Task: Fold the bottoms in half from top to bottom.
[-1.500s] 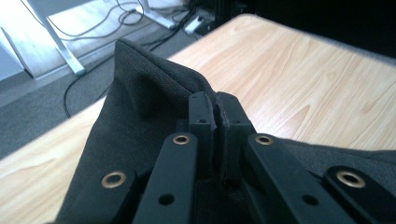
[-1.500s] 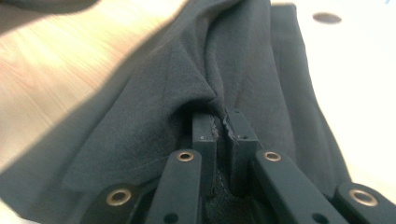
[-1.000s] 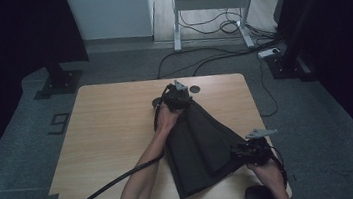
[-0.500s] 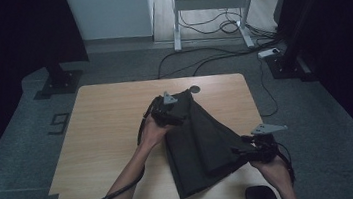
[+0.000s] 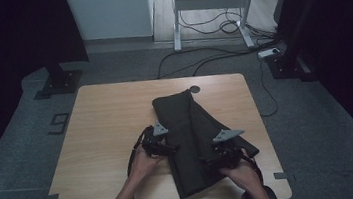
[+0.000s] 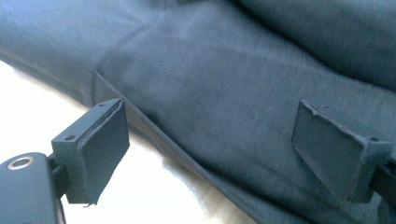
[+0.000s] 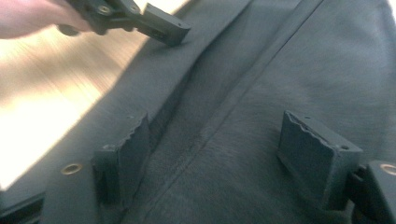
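A dark folded garment (image 5: pixel 190 128) lies lengthwise on the wooden table (image 5: pixel 106 122), right of centre. My left gripper (image 5: pixel 166 147) sits at its left edge, near the middle of its length. In the left gripper view the left gripper (image 6: pixel 212 154) has just been opening and stands open, straddling the garment (image 6: pixel 233 70) hem with nothing pinched. My right gripper (image 5: pixel 212 162) hovers over the near right part of the garment. In the right gripper view the right gripper (image 7: pixel 217 158) has just been opening too, wide above a seam of the garment (image 7: pixel 261 70), not pressing it.
A small round dark spot (image 5: pixel 194 89) marks the table just beyond the garment. The left half of the table is bare wood. On the floor behind stand a desk frame (image 5: pixel 209 5) with cables (image 5: pixel 200 61) and a black stand base (image 5: pixel 59 83).
My left gripper let go of the garment's far end and came back along its left edge. My right gripper left the right corner and moved left over the garment. Both jaws opened.
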Tool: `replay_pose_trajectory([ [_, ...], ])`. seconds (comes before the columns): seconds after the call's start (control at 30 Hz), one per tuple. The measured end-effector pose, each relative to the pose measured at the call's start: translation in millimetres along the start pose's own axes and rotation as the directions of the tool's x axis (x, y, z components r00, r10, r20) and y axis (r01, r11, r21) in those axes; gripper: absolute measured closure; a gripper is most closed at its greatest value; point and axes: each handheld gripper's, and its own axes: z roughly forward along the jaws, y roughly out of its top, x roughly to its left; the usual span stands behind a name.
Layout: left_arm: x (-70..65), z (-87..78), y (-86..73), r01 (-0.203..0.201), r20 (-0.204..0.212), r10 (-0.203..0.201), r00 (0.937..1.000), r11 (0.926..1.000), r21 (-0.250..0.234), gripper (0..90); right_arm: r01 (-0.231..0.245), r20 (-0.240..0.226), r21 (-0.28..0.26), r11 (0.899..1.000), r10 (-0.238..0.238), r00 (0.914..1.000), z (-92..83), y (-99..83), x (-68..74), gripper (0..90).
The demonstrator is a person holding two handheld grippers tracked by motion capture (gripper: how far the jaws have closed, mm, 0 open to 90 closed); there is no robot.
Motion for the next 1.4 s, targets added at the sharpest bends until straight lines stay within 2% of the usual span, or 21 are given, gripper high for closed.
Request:
replay_pose_trajectory([
  [0.07, -1.5, 4.8, -6.1, 0.004, -0.008, -0.003, 1.0, 0.9999, 0.014, 10.7, 0.02, 0.041, 0.038, 0.999, -0.022, 0.9989, 10.4, -2.2, 3.4, 26.5],
  [0.1, -1.9, 7.2, -8.6, 0.001, -0.014, 0.0, 0.9999, 0.9997, 0.024, 10.7, 0.032, 0.059, 0.054, 0.998, -0.035, 0.9976, 14.3, -3.6, 4.7, 31.7],
  [0.17, -1.9, 11.7, -12.9, 0.002, -0.02, -0.002, 0.9998, 0.9994, 0.035, 10.7, 0.05, 0.1, 0.098, 0.994, -0.06, 0.9932, 19.6, -6.0, 6.7, 48.3],
  [0.27, -0.7, 14.7, -17.0, 0.018, -0.019, -0.017, 0.9997, 0.9992, 0.035, 10.7, 0.039, 0.126, 0.134, 0.99, -0.056, 0.9905, 23.7, -11.0, 5.2, 78.0],
  [0.33, -0.8, 14.6, -17.1, 0.007, -0.029, -0.006, 0.9996, 0.9992, 0.039, 10.8, 0.026, 0.126, 0.114, 0.993, -0.04, 0.9913, 20.1, -12.9, 2.5, 83.9],
  [0.43, -0.7, 15.4, -16.8, -0.001, -0.033, 0.002, 0.9995, 0.9987, 0.051, 10.8, -0.021, 0.113, 0.042, 0.999, 0.016, 0.9934, 2.8, -10.0, -4.5, 84.8],
  [0.53, -0.7, 15.8, -16.7, -0.002, -0.034, 0.004, 0.9994, 0.9985, 0.055, 10.8, -0.059, 0.132, -0.03, 0.998, 0.063, 0.9893, -20.3, -5.1, -19.5, 84.5],
  [0.63, -0.6, 16.0, -16.7, -0.002, -0.035, 0.004, 0.9994, 0.9984, 0.056, 10.8, -0.111, 0.162, -0.083, 0.99, 0.123, 0.979, -41.3, -4.2, -43.6, 83.6],
  [0.7, -0.2, 16.1, -16.7, 0.003, -0.033, -0.001, 0.9995, 0.9983, 0.058, 10.8, -0.14, 0.182, -0.095, 0.986, 0.155, 0.971, -47.3, -6.5, -57.6, 82.7],
  [0.83, -0.1, 15.8, -17.0, 0.003, -0.034, -0.001, 0.9994, 0.9982, 0.06, 10.8, -0.216, 0.225, -0.052, 0.975, 0.222, 0.9486, -43.0, -22.9, -92.6, 76.2],
  [0.87, -0.2, 15.9, -17.1, 0.005, -0.035, -0.003, 0.9994, 0.9982, 0.059, 10.8, -0.23, 0.22, -0.038, 0.973, 0.232, 0.9473, -40.0, -26.9, -98.4, 72.1],
  [0.93, 0.0, 15.9, -17.0, 0.004, -0.037, -0.001, 0.9993, 0.998, 0.063, 10.7, -0.253, 0.243, -0.006, 0.967, 0.247, 0.938, -31.4, -37.3, -110.4, 61.9],
  [0.97, 0.0, 15.8, -17.0, 0.001, -0.041, 0.001, 0.9992, 0.998, 0.063, 10.6, -0.271, 0.24, 0.021, 0.962, 0.259, 0.9357, -25.7, -43.2, -117.2, 57.1],
  [1.07, -0.1, 14.1, -16.1, -0.013, -0.057, 0.018, 0.9982, 0.9968, 0.079, 10.4, -0.295, 0.253, 0.033, 0.955, 0.278, 0.9267, -18.6, -53.6, -127.9, 55.2],
  [1.17, 1.4, 11.8, -16.0, -0.029, -0.076, 0.036, 0.9964, 0.9957, 0.088, 10.4, -0.302, 0.231, 0.039, 0.953, 0.285, 0.9303, -16.1, -59.6, -130.6, 63.7],
  [1.23, 5.0, 9.4, -17.0, -0.031, -0.09, 0.039, 0.9952, 0.9949, 0.096, 10.4, -0.281, 0.203, 0.057, 0.958, 0.265, 0.9427, -14.8, -61.3, -126.3, 67.2],
  [1.4, 21.5, -1.5, -23.6, -0.014, -0.139, 0.029, 0.9898, 0.9937, 0.112, 10.4, -0.228, 0.148, 0.081, 0.97, 0.214, 0.9655, -11.2, -60.7, -104.1, 69.7],
])
